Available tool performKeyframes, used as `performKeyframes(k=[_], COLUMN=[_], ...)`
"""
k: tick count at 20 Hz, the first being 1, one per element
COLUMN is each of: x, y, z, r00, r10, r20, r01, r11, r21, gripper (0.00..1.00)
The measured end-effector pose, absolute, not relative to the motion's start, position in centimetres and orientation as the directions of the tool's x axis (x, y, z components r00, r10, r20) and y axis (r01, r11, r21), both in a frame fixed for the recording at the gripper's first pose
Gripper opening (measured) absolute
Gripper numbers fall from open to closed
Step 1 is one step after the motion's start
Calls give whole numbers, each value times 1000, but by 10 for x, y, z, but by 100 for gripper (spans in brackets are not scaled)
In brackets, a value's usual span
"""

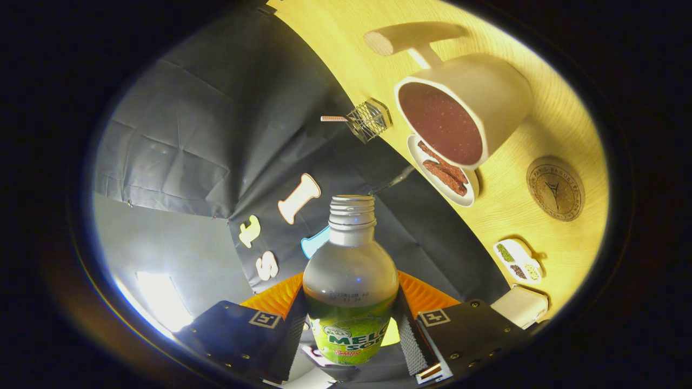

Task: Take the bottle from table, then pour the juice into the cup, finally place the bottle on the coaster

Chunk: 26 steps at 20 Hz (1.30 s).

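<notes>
My gripper [350, 319] is shut on a clear plastic bottle [350, 281] with a green label; both fingers press its sides. The bottle has no cap, and green juice fills its lower part. The whole view is rolled, so the wooden table [546, 216] runs up the right side. Beyond the bottle's mouth stands a white cup [465, 111] with a dark speckled inside and a wooden handle [411, 38]. A round brown coaster [555, 188] lies on the table to the right of the cup, apart from the bottle.
A small white dish of brown strips [444, 172] sits against the cup. A wire holder [370, 120] stands at the table's far edge. A small white tray of spices [518, 260] and a white box [521, 305] lie nearer my fingers.
</notes>
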<state>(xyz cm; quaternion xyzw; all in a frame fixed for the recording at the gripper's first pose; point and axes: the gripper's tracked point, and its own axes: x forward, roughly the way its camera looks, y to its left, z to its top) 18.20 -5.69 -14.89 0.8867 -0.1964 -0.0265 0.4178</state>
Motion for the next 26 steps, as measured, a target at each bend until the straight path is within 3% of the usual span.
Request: performKeyframes(k=[26], x=[189], y=[-54], z=[-180], r00=[942], r10=[-326], r20=[82], r01=[-250], r11=[-518], r21=[818], gripper=[77])
